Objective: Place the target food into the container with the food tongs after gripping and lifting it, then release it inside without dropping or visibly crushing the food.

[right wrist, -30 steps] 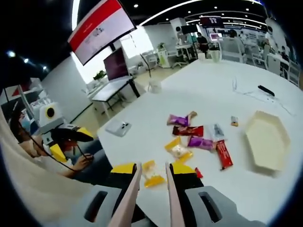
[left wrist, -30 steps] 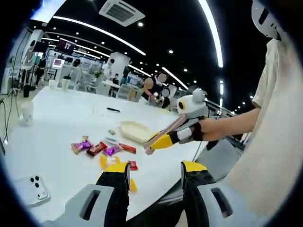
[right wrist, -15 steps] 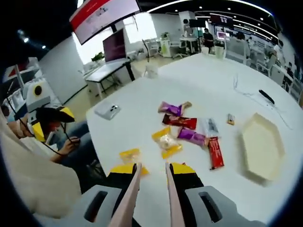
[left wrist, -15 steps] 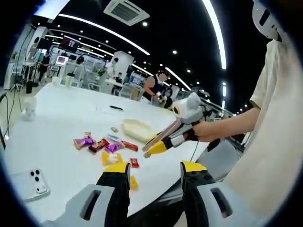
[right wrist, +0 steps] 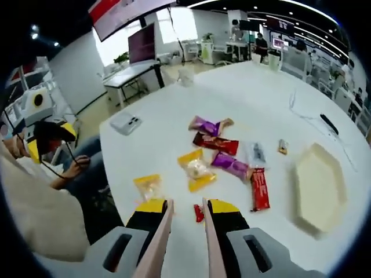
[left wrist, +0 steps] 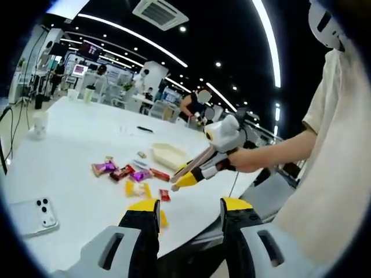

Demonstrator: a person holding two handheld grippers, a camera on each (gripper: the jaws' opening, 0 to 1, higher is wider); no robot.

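Note:
Several wrapped snacks lie on the white table (right wrist: pixel 174 98): a yellow packet (right wrist: pixel 196 169), purple packets (right wrist: pixel 204 124) (right wrist: pixel 232 165), a dark red one (right wrist: pixel 215 143) and a red bar (right wrist: pixel 259 188). The cream hexagonal container (right wrist: pixel 317 188) sits to their right and holds nothing. My right gripper (right wrist: pixel 185 207) is shut on the food tongs (right wrist: pixel 204 231), whose two arms stand slightly apart above the table's near edge, short of the yellow packet. In the left gripper view, the right gripper (left wrist: pixel 194 172) hangs over the snacks (left wrist: pixel 134 174). My left gripper (left wrist: pixel 188 207) is open and holds nothing.
A phone (right wrist: pixel 126 122) lies at the table's left side, also seen as the phone (left wrist: pixel 35 214). A small yellow packet (right wrist: pixel 148 186) and a tiny red one (right wrist: pixel 199 212) lie near the front edge. A pen (right wrist: pixel 328 124) and a cable lie at the back. People sit at distant tables.
My right gripper with the tongs has moved forward and down over the table, closer to the snacks. The left gripper stays open and has barely moved.

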